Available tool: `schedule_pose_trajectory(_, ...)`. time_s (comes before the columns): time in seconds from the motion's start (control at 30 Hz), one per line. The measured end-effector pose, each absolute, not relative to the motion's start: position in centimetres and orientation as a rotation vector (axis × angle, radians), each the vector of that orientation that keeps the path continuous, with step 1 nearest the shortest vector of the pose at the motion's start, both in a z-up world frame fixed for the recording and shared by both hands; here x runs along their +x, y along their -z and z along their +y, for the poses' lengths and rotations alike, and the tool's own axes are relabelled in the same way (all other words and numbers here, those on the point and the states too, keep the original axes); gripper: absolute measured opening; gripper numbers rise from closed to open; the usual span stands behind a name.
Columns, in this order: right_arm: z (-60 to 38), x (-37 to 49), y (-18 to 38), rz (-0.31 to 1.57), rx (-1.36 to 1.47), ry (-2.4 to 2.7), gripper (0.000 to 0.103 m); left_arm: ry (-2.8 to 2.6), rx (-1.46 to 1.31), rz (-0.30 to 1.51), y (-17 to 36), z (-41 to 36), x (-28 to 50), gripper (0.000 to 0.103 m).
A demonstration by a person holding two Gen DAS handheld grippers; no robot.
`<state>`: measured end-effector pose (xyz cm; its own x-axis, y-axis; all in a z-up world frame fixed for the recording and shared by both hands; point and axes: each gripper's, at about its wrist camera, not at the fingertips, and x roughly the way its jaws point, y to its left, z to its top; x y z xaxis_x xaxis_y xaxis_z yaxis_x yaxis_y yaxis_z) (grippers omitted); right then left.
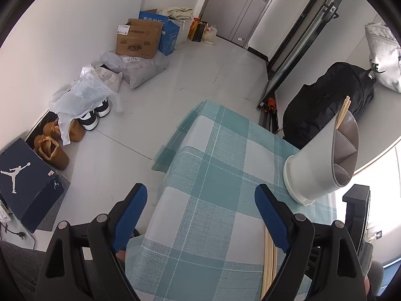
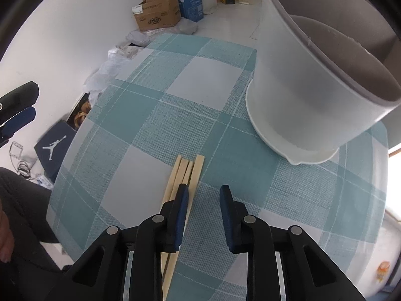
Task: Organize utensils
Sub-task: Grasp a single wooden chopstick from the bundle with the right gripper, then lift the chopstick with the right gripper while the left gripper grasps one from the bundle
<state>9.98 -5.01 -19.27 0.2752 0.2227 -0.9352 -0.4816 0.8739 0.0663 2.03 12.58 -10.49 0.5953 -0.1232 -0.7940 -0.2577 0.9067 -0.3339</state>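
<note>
On the checked tablecloth [image 2: 155, 130], right gripper [image 2: 203, 195] hangs spread beside the chopsticks [image 2: 185, 173], left gripper [image 1: 200, 200] spread too; an off-centre pinch probably scatters them.

We are looking at a table with a blue and white checked cloth [image 1: 213, 175] lying on it. On the floor by the white wall, a brown cardboard box [image 1: 137, 40] is sitting beside a blue box [image 1: 168, 35]. Gray bags [image 1: 140, 71] are lying in front of them. Near those, a thin white plastic bag [image 1: 80, 97] is draping over black and white shoes [image 1: 96, 115]. Brown shoes [image 1: 54, 150] are sitting near a dark blue shoe box [image 1: 25, 180] with a jumping man on it. A big black bag [image 1: 333, 100] is resting by the glass door, with a gray bag [image 1: 383, 57] beside it.
</note>
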Motion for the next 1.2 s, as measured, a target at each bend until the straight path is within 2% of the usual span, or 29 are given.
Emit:
schedule_pose_trajectory(0.17, -4.5, 10.2, 19.4, 1.212, -0.296, -0.435, 0.017, -0.056, -0.475, 0.962, 10.9, 12.7, 2.3, 0.085)
schedule_pose_trajectory(0.6, -3.8, 11.9, 18.9, 1.201, -0.292, -0.425, 0.017, -0.079, -0.498, 0.985, 11.3, 13.6, 2.5, 0.085)
schedule_pose_trajectory(0.67, -4.2, 11.8, 18.8, 1.192, -0.268, -0.433, 0.008, -0.078, -0.496, 0.993, 11.6, 13.6, 2.6, 0.085)
schedule_pose_trajectory(0.73, -5.0, 11.8, 18.5, 1.188, -0.226, -0.453, 0.006, -0.076, -0.485, 1.008, 11.8, 13.4, 2.6, 0.085)
schedule_pose_trajectory(1.2, -12.7, 9.3, 11.0, 0.892, 0.140, -0.513, 0.005, 0.084, -0.200, 1.169, 13.9, 5.1, 2.0, 0.085)
